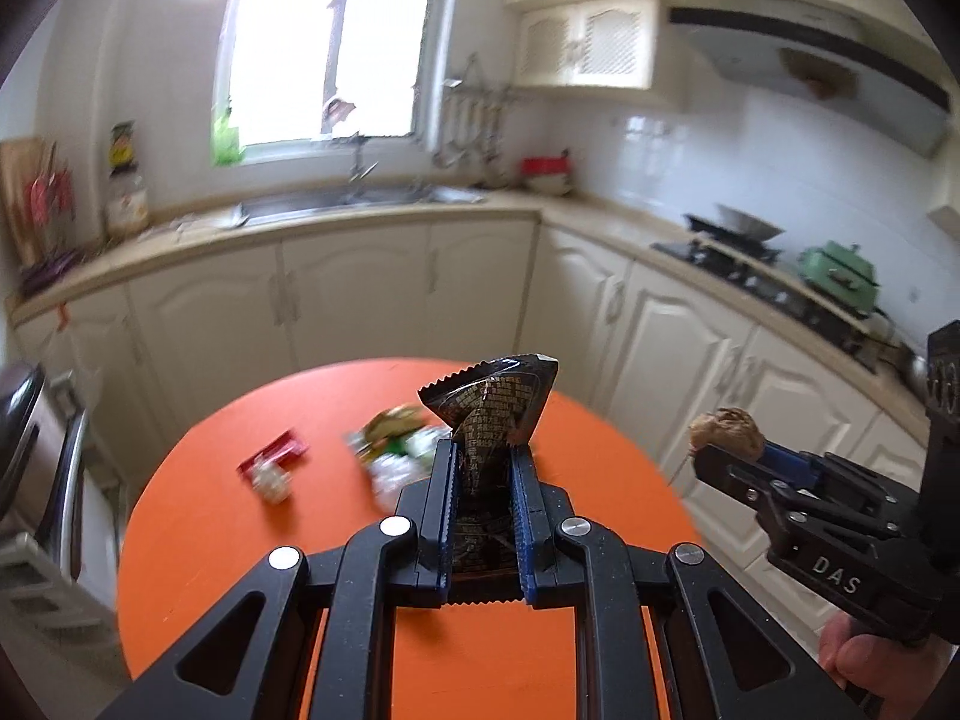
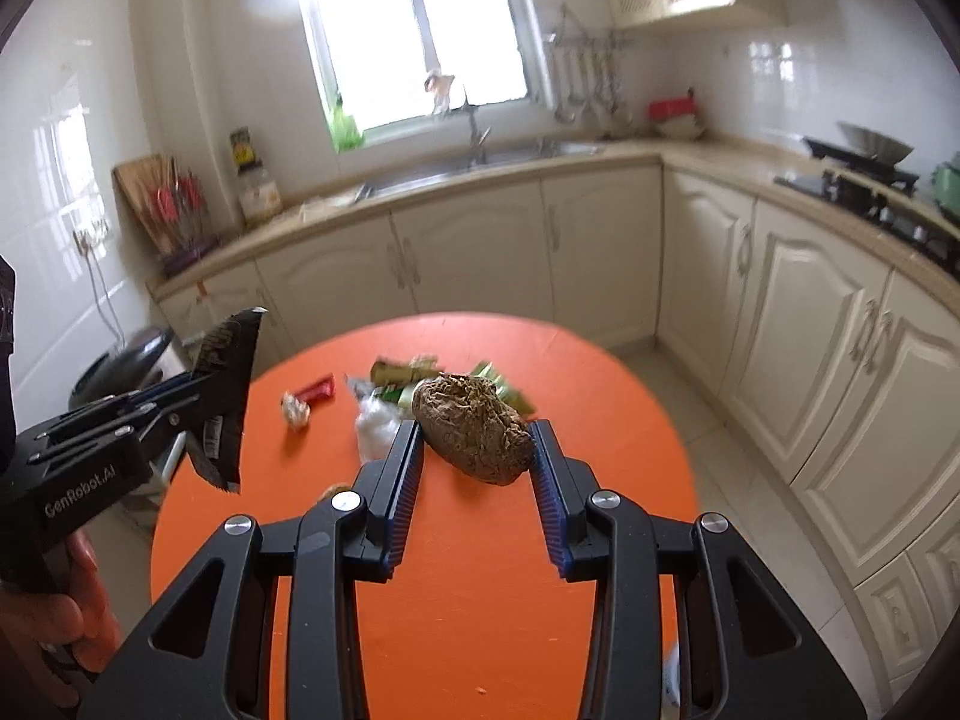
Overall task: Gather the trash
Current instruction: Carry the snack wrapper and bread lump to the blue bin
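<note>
the left gripper [image 1: 483, 450] is clamped on a dark snack wrapper [image 1: 489, 402], and the right gripper [image 2: 477, 429] pinches a brown crumpled lump [image 2: 474, 429], both held up above the orange bench [image 2: 480, 570]. further off, a red wrapper [image 1: 273, 453], a green packet pile [image 1: 393, 432] and white scraps lie on the bench. carrying step, by my reading; next, a bin is needed, perhaps the dark lidded one [image 2: 123, 360] beside the bench.
</note>
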`<state>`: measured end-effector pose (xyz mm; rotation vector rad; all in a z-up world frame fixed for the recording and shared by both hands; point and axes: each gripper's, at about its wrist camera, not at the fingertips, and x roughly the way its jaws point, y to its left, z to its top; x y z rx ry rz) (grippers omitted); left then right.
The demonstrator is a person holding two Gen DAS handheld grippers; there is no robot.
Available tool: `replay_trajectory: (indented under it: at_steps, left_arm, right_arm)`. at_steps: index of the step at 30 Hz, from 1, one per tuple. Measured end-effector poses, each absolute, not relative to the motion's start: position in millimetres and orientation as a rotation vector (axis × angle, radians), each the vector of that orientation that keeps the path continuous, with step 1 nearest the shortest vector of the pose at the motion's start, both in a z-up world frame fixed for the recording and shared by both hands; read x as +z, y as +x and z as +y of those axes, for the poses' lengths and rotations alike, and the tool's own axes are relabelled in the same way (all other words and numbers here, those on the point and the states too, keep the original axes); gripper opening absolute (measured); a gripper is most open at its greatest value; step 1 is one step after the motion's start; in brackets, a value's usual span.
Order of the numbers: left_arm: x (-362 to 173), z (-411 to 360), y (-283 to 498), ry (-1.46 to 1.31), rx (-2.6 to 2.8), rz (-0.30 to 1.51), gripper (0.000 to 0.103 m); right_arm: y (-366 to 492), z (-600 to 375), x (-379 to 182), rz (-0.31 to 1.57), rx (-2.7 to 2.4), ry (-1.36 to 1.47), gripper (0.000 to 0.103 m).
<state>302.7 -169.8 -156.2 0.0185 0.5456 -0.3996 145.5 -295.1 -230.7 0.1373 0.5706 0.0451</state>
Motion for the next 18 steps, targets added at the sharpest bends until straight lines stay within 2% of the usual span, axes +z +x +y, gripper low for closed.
replay_trajectory:
  at_steps: [7, 12, 14, 18]
  left_arm:
    - [-162.3, -164.7, 165.1, 0.045, -0.517, 0.474, 0.012]
    - [-168.7, -186.1, 140.1, 0.061, -0.617, 0.467, 0.011]
    - [-170.0, -201.7, 129.0, 0.079, -0.654, 0.468, 0.007]
    - [-162.9, -238.0, 113.2, 0.11, -0.736, 0.494, 0.007]
  right_arm:
    - [96.6, -337.8, -198.5, 0.486, -0.048, 0.155, 0.036]
    - [61.4, -377.7, -192.2, 0.461, -0.144, 0.191, 0.036]
    - [47.5, -395.9, -192.9, 0.458, -0.186, 0.203, 0.036]
    - [25.1, -433.7, -199.3, 0.464, -0.27, 0.235, 0.036]
